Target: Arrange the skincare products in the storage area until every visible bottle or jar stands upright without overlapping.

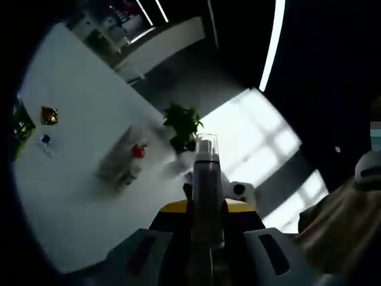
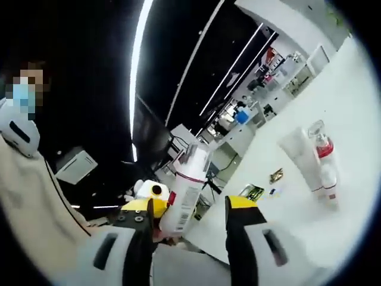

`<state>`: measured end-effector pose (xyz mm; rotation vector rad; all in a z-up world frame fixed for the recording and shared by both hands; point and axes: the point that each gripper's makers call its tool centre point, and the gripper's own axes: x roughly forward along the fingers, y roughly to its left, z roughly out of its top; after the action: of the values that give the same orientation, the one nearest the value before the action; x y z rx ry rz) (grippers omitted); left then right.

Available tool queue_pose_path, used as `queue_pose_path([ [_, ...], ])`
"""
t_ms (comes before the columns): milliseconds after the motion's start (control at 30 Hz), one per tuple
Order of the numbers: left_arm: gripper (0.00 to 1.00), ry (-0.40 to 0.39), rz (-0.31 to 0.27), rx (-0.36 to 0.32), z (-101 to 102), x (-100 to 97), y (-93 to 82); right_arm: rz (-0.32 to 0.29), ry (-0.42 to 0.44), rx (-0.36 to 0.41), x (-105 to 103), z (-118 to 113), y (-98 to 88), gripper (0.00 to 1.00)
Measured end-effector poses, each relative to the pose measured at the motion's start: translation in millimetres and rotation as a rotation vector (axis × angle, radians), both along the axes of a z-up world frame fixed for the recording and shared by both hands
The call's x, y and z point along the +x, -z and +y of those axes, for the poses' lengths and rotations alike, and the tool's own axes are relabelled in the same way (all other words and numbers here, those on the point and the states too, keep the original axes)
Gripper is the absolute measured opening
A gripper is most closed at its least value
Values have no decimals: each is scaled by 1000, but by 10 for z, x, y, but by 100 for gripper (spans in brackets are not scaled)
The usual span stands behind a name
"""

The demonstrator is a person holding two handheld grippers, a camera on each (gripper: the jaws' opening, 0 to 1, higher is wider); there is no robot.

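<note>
Clamping a dark clear-capped bottle (image 1: 206,190) at frame centre, the left hand-held gripper (image 1: 205,241) holds something light, rigid and slick, best gripped mid-body.

The left gripper (image 1: 205,238) has its two jaws squeezed tight on a dark bottle (image 1: 207,190) that sticks straight out between them. The right gripper (image 2: 193,229) has a white bottle (image 2: 184,193) leaning against its left jaw, with a gap beside the right jaw.
</note>
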<state>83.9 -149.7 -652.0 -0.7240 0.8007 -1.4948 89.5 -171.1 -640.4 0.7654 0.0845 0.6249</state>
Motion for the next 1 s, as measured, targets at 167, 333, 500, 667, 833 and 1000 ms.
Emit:
queue_pose_path([
  [167, 16, 18, -5, -27, -15, -103, -65, 0, -35, 77, 21, 53, -66, 39],
  [333, 16, 30, -7, -43, -29, -162, -117, 5, -73, 138, 27, 131, -115, 34],
  [500, 16, 42, -12, -39, -30, -194, -115, 9, -84, 163, 40, 137, -124, 26],
  [667, 16, 38, -8, -20, -45, -186, -68, 25, -94, 161, 52, 138, -91, 24],
  [833, 16, 48, -1, -6, -59, -198, -29, 19, -96, 135, 37, 134, -60, 23],
  [1000, 17, 53, -14, 9, -88, -198, -4, 17, -97, 104, 40, 118, -40, 22],
])
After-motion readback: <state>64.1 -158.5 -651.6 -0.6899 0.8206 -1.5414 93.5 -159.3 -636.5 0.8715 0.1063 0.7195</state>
